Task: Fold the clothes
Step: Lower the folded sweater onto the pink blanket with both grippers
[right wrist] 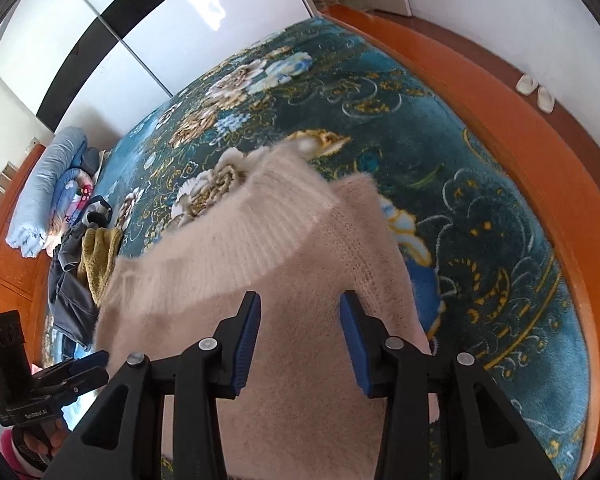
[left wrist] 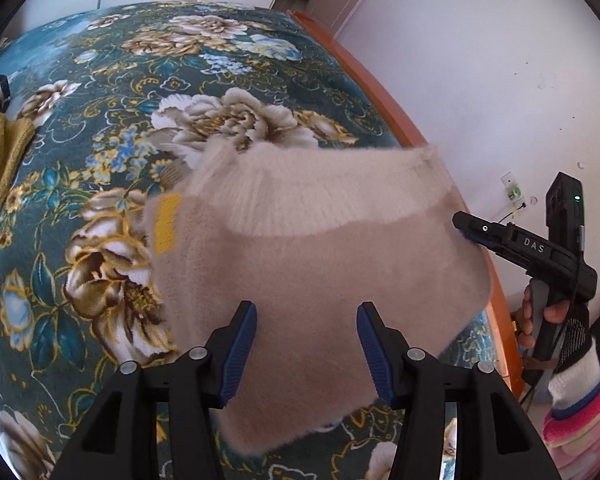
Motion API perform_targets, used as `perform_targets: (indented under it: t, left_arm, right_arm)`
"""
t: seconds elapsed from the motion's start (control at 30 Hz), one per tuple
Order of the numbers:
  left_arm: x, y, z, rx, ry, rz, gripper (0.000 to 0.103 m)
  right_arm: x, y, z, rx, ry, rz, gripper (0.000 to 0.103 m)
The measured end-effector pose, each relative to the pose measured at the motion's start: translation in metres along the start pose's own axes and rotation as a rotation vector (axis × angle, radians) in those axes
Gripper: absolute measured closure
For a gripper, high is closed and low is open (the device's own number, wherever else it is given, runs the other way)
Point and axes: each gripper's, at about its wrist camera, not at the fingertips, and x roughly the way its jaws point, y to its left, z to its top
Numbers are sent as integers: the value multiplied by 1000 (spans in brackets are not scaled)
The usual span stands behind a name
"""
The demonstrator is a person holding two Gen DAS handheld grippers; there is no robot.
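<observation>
A fuzzy beige sweater [left wrist: 320, 264] lies on the floral bedspread [left wrist: 100, 160], its ribbed hem [left wrist: 320, 196] on top and a yellow label [left wrist: 167, 224] at its left edge. My left gripper [left wrist: 306, 344] hangs over the near part of the sweater, blue pads apart, no fabric pinched between them. The right gripper [left wrist: 466, 230] shows from the side at the sweater's right edge, held by a hand [left wrist: 540, 320]. In the right wrist view the right gripper [right wrist: 300, 336] also stands open above the sweater [right wrist: 300, 264], and the left gripper [right wrist: 96, 360] sits at its left edge.
An olive-yellow knit garment [right wrist: 100, 256] and dark clothes [right wrist: 68, 292] lie by the pillows [right wrist: 48, 188] at the bed's head. An orange wooden bed frame [right wrist: 520, 152] runs along the right side. White slippers [right wrist: 536, 90] stand on the floor beyond it.
</observation>
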Motion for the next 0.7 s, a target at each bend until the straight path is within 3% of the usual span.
perform_targets:
  t: [0.2, 0.37, 0.57, 0.7]
  left_arm:
    - [-4, -18, -9, 66, -17, 6, 47]
    - [13, -22, -18, 74, 30, 19, 47]
    - [26, -29, -25, 117, 59, 49, 45]
    - [22, -27, -27, 107, 50, 27, 44]
  right_arm:
    - [-25, 34, -35, -131, -41, -90, 59]
    - [-17, 33, -62, -184, 1, -192, 58]
    - [-1, 16, -67, -121, 27, -179, 58]
    - [5, 10, -67, -78, 26, -166, 57]
